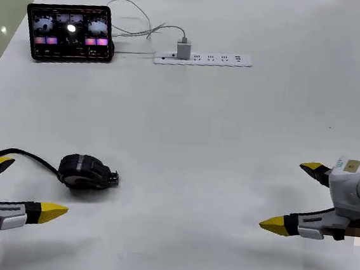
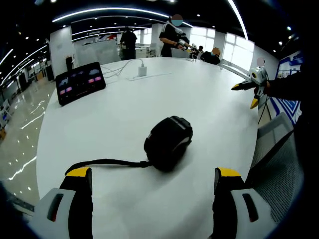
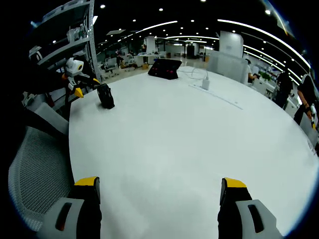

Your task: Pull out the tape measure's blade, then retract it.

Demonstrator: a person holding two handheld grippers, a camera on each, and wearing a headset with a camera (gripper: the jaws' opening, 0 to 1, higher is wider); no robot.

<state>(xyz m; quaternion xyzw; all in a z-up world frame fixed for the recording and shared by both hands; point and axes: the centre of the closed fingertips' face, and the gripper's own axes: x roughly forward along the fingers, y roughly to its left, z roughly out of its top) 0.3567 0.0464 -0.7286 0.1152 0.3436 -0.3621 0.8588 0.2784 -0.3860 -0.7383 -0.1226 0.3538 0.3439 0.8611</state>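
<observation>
Left gripper (image 2: 153,173): jaws spread wide, nothing held. Tape measure (image 2: 168,142) lies on the table just ahead, in line with the gap and clear of both tips, blade wound in. Its black strap (image 2: 107,162) trails back and ends just beside my far jaw; can't tell if it touches.

Right gripper (image 1: 284,195): jaws apart too, empty, well off to the right. Bare white table (image 1: 199,130) between the two, lots of room. Both grippers hang close to the near table edge. Tablet (image 1: 69,32) and power strip (image 1: 203,58) sit by the far side, well apart from the tape measure.
</observation>
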